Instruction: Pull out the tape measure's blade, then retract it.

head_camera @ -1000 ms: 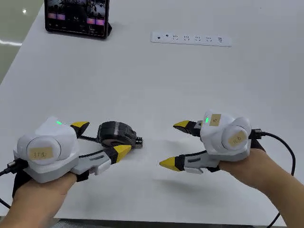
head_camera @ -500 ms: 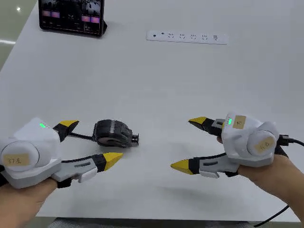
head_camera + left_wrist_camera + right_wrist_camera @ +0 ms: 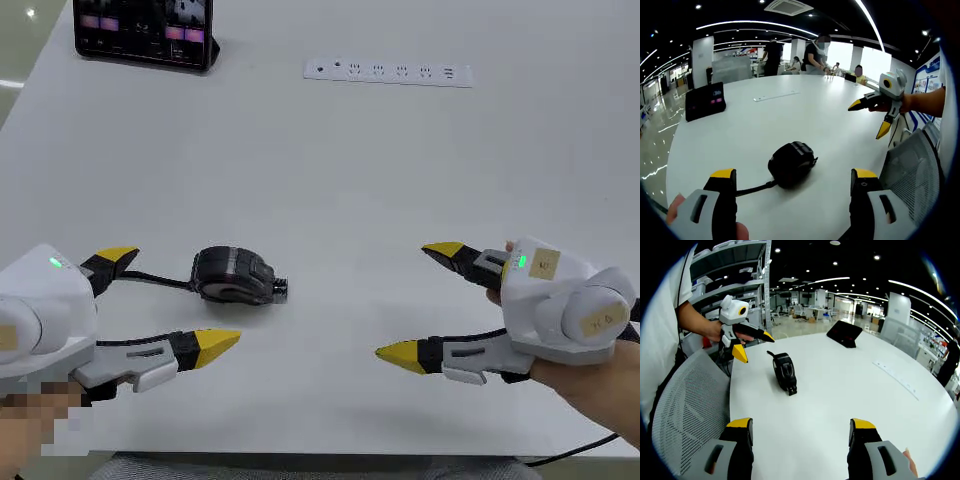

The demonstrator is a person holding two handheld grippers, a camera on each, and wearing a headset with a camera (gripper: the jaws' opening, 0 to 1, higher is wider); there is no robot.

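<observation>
My left tool (image 3: pixel 172 297) spread wide and empty, my right tool (image 3: pixel 416 300) likewise released, black tape measure (image 3: pixel 232 275) lying on the white bench (image 3: pixel 330 180) just beyond my left tool's tips

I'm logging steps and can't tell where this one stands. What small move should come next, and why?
Probably bring the left gripper forward to straddle the tape measure and shut on its case. Both grippers are open and clear of it, nothing is drawn out of it, and its hook end faces the right gripper, which could then pull.
</observation>
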